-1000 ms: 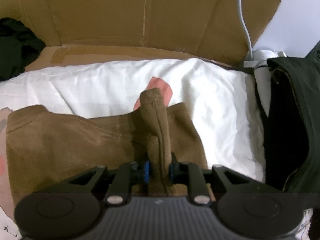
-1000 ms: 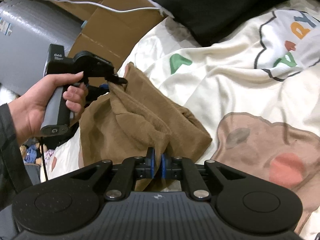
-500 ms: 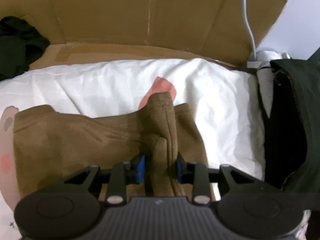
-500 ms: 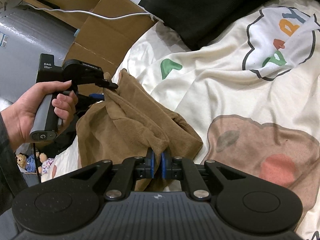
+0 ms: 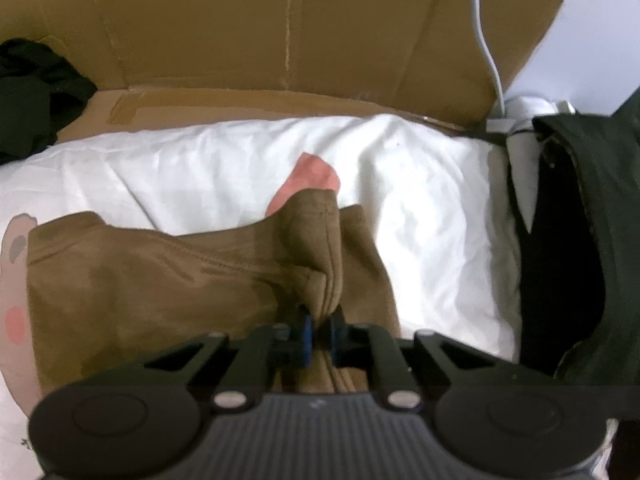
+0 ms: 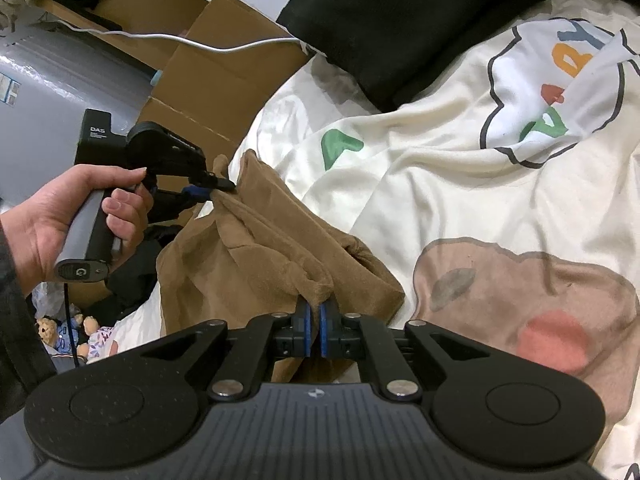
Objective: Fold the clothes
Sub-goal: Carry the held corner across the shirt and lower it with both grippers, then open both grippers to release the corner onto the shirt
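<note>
The printed bedsheet [image 6: 460,200] carries the brown garment [image 6: 248,264], which lies bunched near the sheet's edge, beside the cardboard box [image 5: 288,32]. The right gripper [image 6: 314,334] is clenched on a gathered fold at the garment's near end. The left gripper [image 5: 320,334], which stood wider half a second ago with the cloth loose between its pads, is now clamped on a raised seam ridge at the opposite end. Judgement: both ends are secured, so the garment can be lifted and spread for folding.

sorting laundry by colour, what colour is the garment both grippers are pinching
Plain brown garment, no pattern; clearest in the right wrist view.
</note>
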`<state>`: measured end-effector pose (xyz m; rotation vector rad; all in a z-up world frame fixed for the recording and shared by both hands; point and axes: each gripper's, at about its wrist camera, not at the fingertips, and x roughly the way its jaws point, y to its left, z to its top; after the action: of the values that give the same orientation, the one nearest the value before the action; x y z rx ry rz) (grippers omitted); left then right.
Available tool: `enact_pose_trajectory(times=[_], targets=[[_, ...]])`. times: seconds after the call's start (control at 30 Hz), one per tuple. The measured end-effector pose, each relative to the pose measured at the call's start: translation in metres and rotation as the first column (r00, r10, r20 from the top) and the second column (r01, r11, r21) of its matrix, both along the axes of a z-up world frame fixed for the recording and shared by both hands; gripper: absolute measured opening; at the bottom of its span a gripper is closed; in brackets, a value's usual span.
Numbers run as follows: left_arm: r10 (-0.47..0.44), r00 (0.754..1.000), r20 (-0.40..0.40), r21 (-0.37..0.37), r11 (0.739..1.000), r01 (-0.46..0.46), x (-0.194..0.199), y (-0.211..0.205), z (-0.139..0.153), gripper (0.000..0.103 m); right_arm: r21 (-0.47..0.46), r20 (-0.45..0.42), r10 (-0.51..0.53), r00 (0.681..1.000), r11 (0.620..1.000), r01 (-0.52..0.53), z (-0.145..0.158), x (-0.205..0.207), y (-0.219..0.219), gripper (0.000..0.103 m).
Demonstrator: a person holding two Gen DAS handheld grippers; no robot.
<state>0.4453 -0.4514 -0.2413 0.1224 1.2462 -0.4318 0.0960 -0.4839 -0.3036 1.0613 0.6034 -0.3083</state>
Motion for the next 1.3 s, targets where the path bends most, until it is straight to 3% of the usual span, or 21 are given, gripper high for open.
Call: enact_pose_trajectory(times=[0.33, 0.6, 0.73, 0.8, 0.83, 0.97, 1.17, 1.3], targets=[[-0.001, 1.0, 0.024, -0.027, 1.0, 0.002, -0.003, -0.012, -0.002, 0.007, -0.065, 0.036, -0.027, 0.999, 0.997, 0.029, 0.001, -0.011, 0.001, 0.002], [-0.031, 0.999, 0.015, -0.019, 0.999, 0.031, -0.01, -0.027, -0.015, 0.009, -0.05, 0.027, -0.022, 0.999, 0.998, 0.024, -0.01, -0.018, -0.006, 0.002], [-0.009, 1.0, -0.005, -0.015, 1.0, 0.009, -0.009, -0.029, -0.021, 0.025, -0.039, 0.001, -0.007, 1.0, 0.999, 0.007, -0.012, -0.015, -0.007, 0.004], [-0.012, 1.0, 0.001, -0.03, 0.999, 0.012, -0.01, -0.031, -0.017, 0.054, -0.016, -0.019, -0.009, 1.0, 1.0, 0.008, -0.013, -0.014, -0.011, 0.009], [-0.018, 1.0, 0.012, -0.033, 0.999, 0.018, -0.011, -0.032, -0.015, 0.057, -0.011, -0.018, -0.019, 1.0, 1.0, 0.019, -0.013, -0.015, -0.013, 0.013], [-0.058, 0.998, 0.03, -0.059, 0.996, 0.059, -0.014, -0.035, -0.002, 0.057, -0.042, -0.024, -0.082, 0.996, 0.996, 0.081, -0.008, -0.022, -0.019, 0.037], [-0.055, 0.998, 0.036, -0.08, 0.995, 0.058, -0.014, -0.022, 0.018, 0.06, -0.079, -0.026, -0.144, 0.989, 0.987, 0.142, 0.004, -0.026, -0.03, 0.043], [-0.03, 0.999, 0.038, -0.085, 0.996, 0.033, -0.008, -0.003, 0.032, 0.062, -0.105, -0.012, -0.133, 0.991, 0.986, 0.131, 0.015, -0.021, -0.03, 0.046]])
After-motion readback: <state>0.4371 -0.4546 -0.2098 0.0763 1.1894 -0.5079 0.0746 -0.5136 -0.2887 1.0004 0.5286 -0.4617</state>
